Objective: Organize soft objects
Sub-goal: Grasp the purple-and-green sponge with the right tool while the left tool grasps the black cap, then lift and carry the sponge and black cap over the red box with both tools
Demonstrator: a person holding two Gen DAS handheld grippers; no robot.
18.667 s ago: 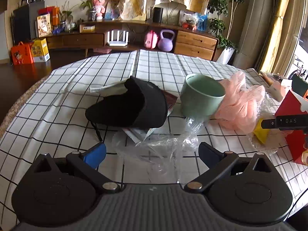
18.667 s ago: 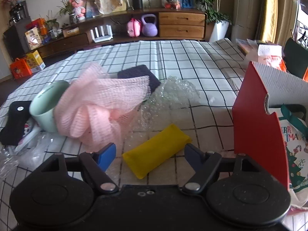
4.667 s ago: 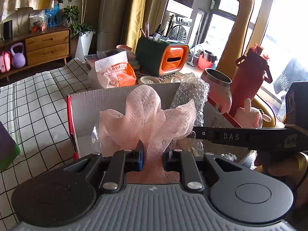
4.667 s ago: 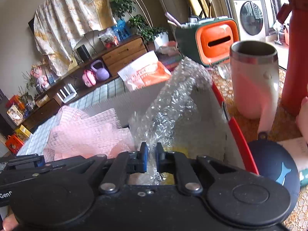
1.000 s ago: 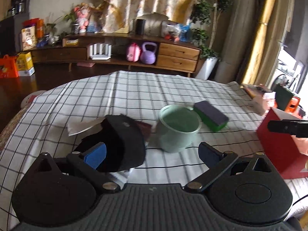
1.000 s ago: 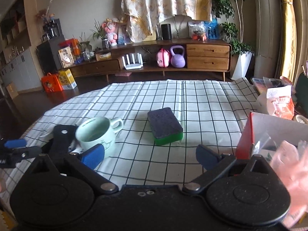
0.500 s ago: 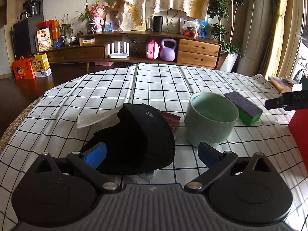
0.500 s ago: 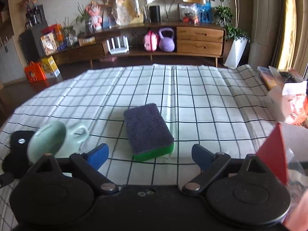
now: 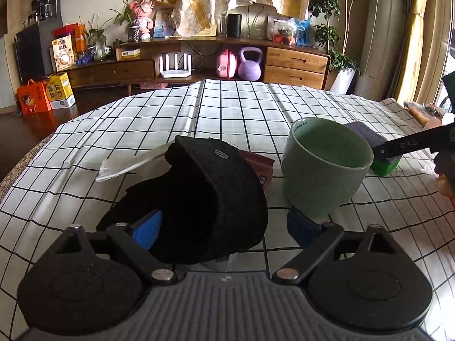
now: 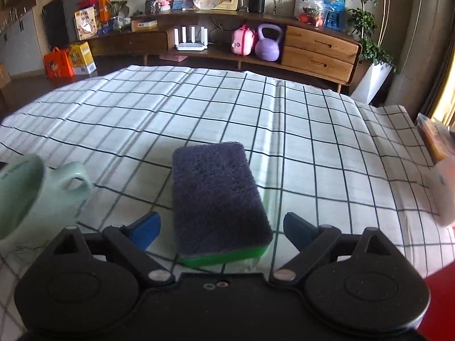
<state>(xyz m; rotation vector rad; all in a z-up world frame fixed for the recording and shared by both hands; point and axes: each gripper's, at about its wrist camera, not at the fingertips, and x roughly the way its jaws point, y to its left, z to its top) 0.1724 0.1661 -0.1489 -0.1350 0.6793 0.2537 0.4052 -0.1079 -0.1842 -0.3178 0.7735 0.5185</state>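
A black cap [image 9: 199, 196] lies on the checked tablecloth [image 9: 233, 113], on top of papers. My left gripper [image 9: 224, 228] is open, and the near part of the cap sits between its blue fingertips [image 9: 146, 228]. A dark sponge with a green base [image 10: 219, 201] lies on the tablecloth [image 10: 312, 147] between the open fingers of my right gripper [image 10: 220, 231]. The sponge also shows in the left wrist view [image 9: 378, 153], partly hidden behind the right gripper's arm.
A pale green mug [image 9: 324, 167] stands right of the cap and shows at the left of the right wrist view [image 10: 34, 190]. White paper [image 9: 128, 164] and a red packet [image 9: 260, 167] lie under the cap. A red box corner [image 10: 438, 304] is at lower right.
Both grippers have moved forward and lower. The cap now sits between the left fingers and the sponge between the right fingers. Both stay open.
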